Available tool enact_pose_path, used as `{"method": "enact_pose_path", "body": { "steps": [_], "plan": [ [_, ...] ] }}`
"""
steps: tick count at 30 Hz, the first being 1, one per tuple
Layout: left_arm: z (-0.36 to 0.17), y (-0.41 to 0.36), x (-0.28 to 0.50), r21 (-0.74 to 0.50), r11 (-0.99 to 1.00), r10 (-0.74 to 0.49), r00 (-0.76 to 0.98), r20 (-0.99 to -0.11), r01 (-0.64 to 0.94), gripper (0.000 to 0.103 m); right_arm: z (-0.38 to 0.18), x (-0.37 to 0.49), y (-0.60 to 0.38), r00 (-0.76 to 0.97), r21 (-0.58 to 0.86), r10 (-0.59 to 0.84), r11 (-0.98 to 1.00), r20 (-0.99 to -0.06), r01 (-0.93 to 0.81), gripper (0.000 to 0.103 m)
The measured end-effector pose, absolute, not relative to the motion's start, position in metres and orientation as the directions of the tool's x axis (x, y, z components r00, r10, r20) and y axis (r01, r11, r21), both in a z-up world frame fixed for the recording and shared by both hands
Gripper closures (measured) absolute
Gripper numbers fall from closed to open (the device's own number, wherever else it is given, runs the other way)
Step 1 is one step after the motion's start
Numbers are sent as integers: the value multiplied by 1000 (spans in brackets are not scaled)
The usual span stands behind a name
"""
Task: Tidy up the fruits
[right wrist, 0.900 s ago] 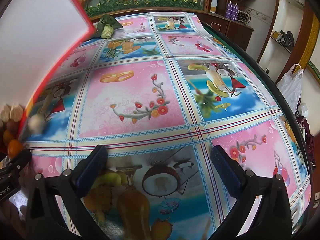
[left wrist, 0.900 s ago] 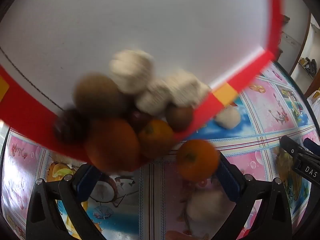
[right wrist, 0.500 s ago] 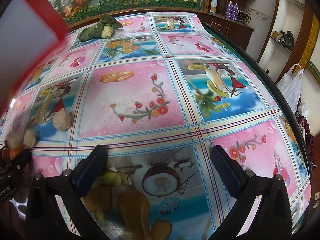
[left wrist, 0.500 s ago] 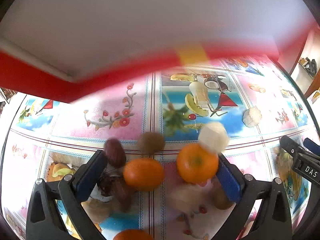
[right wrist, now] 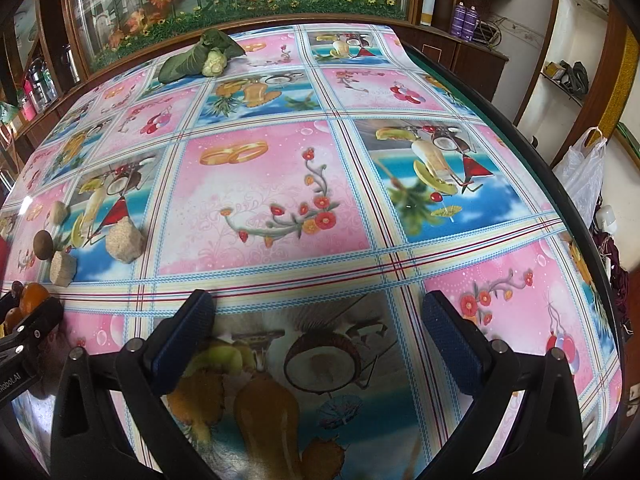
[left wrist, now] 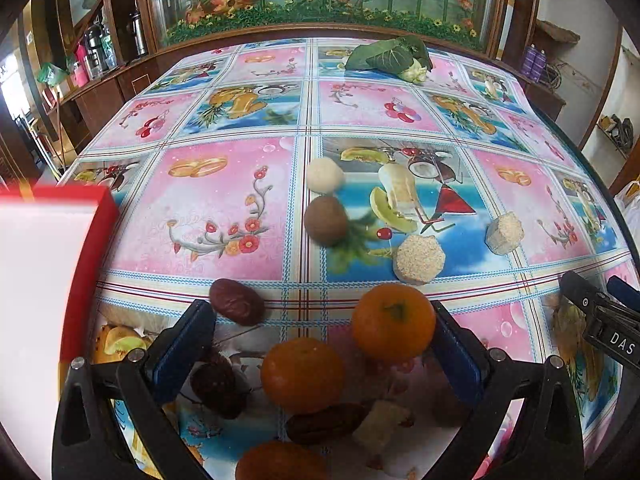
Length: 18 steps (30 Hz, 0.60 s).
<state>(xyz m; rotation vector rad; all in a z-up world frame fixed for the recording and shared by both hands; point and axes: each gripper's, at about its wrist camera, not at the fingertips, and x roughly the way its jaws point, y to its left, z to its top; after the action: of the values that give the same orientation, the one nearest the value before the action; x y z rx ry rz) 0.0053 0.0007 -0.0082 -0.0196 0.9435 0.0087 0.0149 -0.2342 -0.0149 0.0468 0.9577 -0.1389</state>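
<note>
Left wrist view: your red-rimmed tray (left wrist: pixel 48 280) fills the left edge; your left gripper (left wrist: pixel 320 340) is spread wide, with oranges (left wrist: pixel 393 322), a kiwi (left wrist: pixel 325 220) and dates (left wrist: pixel 237 302) scattered centre-bottom. Your right gripper (right wrist: pixel 320 328) is spread too, gripping nothing.

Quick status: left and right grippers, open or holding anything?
Left gripper: open, holding nothing; oranges lie loose between its fingers.
Right gripper: open, empty.

Patterned table (left wrist: pixel 224 208) carries scattered oranges (left wrist: pixel 394 322), kiwi (left wrist: pixel 326 220), dates (left wrist: pixel 237 302), leafy cauliflower (left wrist: pixel 390 58)
</note>
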Motion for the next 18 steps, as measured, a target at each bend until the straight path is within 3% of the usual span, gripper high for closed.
{"method": "enact_pose_path", "body": {
  "steps": [18],
  "plan": [
    [-11, 0, 7, -13, 1000, -1, 587, -810, -16, 1, -14, 15, -234, 566, -18, -93, 990, -819, 137, 0]
  ]
}}
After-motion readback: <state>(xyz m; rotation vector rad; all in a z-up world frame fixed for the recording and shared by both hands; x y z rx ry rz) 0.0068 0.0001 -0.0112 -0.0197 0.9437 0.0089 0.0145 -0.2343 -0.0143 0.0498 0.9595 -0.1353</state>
